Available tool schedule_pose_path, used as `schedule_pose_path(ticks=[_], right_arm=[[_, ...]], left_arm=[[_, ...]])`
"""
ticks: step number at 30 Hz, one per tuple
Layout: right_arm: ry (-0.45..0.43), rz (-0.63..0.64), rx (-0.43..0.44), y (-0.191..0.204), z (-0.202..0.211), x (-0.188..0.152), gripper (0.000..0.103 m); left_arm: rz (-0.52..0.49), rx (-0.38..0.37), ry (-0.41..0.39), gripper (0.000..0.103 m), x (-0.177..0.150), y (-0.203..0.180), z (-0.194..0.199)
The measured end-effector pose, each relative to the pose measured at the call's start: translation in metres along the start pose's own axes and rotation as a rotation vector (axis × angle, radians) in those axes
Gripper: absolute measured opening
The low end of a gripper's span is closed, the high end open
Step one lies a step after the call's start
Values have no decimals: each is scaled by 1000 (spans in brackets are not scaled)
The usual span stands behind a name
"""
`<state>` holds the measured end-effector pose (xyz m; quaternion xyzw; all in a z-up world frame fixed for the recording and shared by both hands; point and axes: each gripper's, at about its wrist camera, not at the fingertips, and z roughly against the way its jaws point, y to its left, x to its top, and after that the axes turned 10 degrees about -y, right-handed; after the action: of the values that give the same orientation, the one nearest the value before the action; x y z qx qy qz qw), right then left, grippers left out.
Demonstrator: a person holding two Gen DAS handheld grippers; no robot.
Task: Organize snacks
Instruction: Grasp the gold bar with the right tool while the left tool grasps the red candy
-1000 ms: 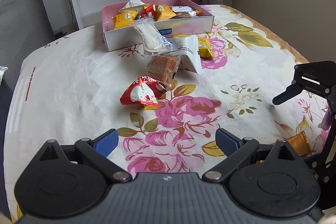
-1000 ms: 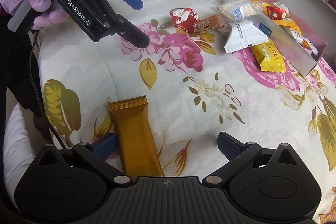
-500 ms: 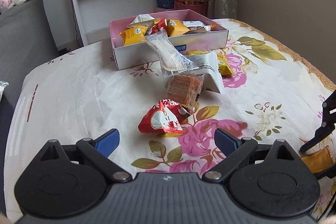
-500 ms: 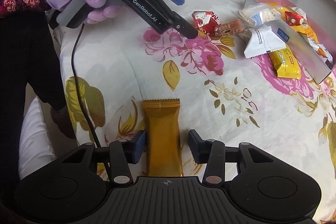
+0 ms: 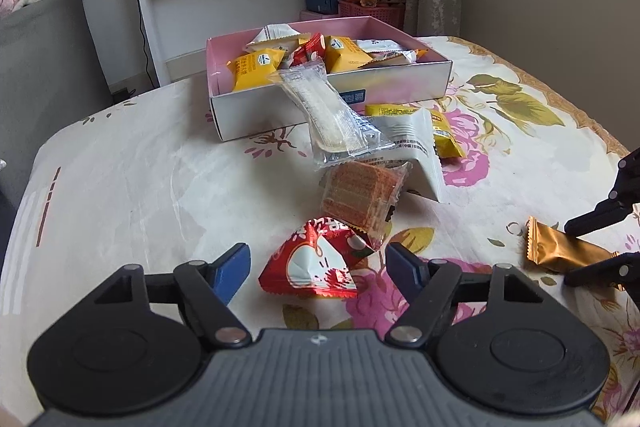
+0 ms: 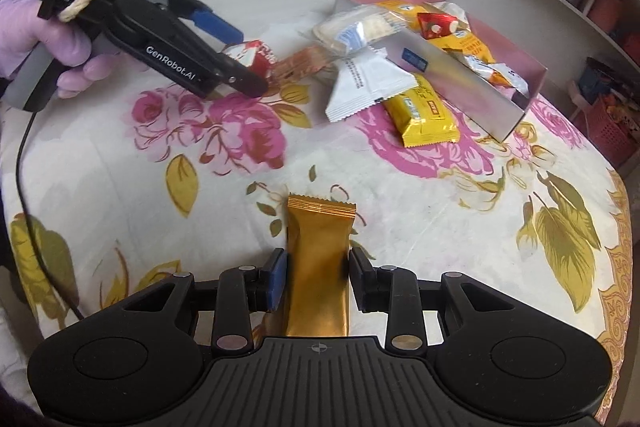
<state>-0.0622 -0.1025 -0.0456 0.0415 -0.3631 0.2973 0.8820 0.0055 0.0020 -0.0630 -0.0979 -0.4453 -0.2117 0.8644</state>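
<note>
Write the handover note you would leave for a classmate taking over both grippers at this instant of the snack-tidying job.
Right gripper: just closed on the gold bar.
Left gripper: closing round the red triangular packet, pads not yet touching it.
Pink box: already holds several snacks.
Loose by the box on the cloth: clear rice-cracker pack leaning on its wall, white packet, wafer pack, yellow bar.
Left: box the gold bar, red packet, then the rest.
</note>
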Motion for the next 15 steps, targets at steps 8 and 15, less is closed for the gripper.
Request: schedule_pose_path(ticks=[8,15], right_arm=[[10,-82,-4,-10,-3,0,43],[38,-167,8,-18,-6,1,38]], left_arm=[[24,-22,36,56,-1,0,-5],[37,-12,55,37,0,1,-4]])
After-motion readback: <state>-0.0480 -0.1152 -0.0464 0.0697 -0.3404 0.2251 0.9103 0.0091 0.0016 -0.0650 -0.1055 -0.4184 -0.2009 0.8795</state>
